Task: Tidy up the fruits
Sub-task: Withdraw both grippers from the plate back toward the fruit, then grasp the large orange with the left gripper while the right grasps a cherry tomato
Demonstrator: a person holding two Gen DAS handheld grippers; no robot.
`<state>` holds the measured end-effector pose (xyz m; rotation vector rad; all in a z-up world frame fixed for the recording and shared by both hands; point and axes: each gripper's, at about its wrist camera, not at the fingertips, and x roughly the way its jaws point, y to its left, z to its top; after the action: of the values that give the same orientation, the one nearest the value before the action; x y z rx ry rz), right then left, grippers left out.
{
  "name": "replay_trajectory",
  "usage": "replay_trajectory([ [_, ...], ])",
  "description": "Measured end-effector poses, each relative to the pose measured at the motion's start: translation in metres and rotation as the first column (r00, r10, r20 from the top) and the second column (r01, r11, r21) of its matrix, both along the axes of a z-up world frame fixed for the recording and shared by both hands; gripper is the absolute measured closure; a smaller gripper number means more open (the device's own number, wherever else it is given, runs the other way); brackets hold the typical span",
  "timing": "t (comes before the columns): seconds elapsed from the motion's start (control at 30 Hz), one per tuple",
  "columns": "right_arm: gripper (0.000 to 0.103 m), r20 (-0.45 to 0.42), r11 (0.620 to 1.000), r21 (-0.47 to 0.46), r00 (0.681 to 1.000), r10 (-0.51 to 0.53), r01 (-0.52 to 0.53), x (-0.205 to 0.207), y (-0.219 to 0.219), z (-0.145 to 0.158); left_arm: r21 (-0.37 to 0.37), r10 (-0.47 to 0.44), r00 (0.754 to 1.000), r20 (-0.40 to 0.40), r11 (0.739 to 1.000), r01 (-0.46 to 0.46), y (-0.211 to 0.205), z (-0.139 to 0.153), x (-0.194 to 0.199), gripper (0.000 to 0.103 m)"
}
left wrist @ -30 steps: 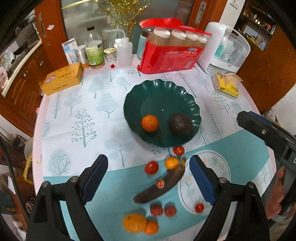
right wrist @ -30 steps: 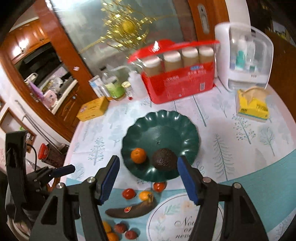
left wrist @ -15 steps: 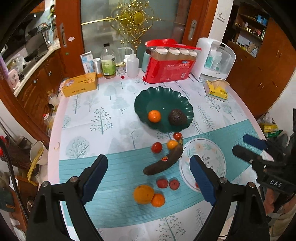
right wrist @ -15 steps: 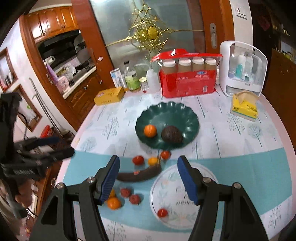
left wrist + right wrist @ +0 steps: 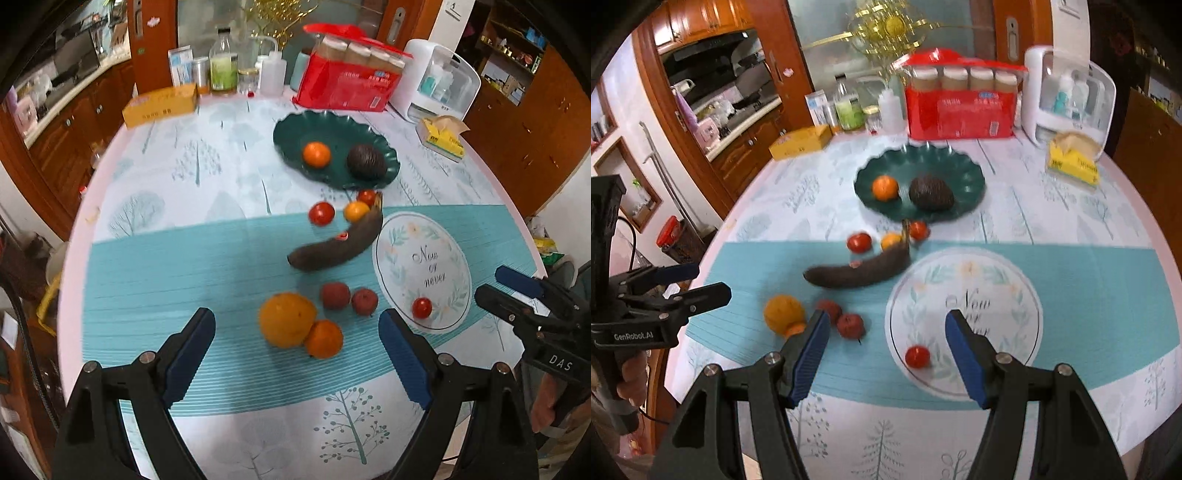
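Note:
A dark green scalloped plate (image 5: 291, 133) (image 5: 971, 177) holds a small orange (image 5: 316, 155) and a dark avocado (image 5: 366, 161). On the cloth in front lie a blackened banana (image 5: 338, 247) (image 5: 860, 271), small tomatoes (image 5: 321, 213), a large orange (image 5: 287, 319), a smaller orange (image 5: 324, 338), two dull red fruits (image 5: 335, 295) and a cherry tomato (image 5: 422, 307) (image 5: 917, 356). My left gripper (image 5: 297, 349) is open and empty, just short of the oranges. My right gripper (image 5: 884, 349) is open and empty, by the cherry tomato.
At the table's back stand a red pack of jars (image 5: 351, 83), bottles (image 5: 223, 62), a yellow box (image 5: 160, 105), a white dispenser (image 5: 439, 83) and a yellow tissue pack (image 5: 443, 134). Wooden cabinets surround the round table.
Both grippers have pulled back and away from the plate toward the table's near edge. More of the table and the loose fruit now shows. Both stay open.

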<state>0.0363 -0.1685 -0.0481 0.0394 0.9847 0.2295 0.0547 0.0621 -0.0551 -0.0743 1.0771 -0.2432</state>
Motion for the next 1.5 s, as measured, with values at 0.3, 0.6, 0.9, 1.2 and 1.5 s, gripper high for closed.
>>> replay_trajectory([
  [0.3,0.042,-0.094,0.999,0.002,0.995,-0.032,0.033,-0.005,-0.009,-0.055,-0.042,0.028,0.996,-0.082,0.999,-0.032,-0.003,-0.059,0.015,0.018],
  [0.6,0.054,-0.142,0.999,0.029,0.989,-0.038,0.043,0.004,-0.017,-0.086,-0.101,0.099,0.983,-0.158,0.988,-0.115,0.0,-0.092,0.039,0.029],
  [0.9,0.064,-0.173,0.997,0.052,0.984,-0.041,0.05,0.019,-0.022,-0.103,-0.114,0.109,0.97,-0.216,0.984,-0.136,-0.006,-0.11,0.049,0.037],
  [1.2,0.076,-0.187,1.0,0.022,0.982,-0.014,0.018,0.026,-0.01,-0.115,-0.136,0.142,0.966,-0.215,0.975,-0.174,0.009,-0.11,0.047,0.043],
  [1.5,0.077,-0.165,1.0,-0.019,0.986,-0.006,0.003,0.026,0.0,-0.116,-0.116,0.138,0.972,-0.187,0.98,-0.162,0.008,-0.108,0.041,0.049],
])
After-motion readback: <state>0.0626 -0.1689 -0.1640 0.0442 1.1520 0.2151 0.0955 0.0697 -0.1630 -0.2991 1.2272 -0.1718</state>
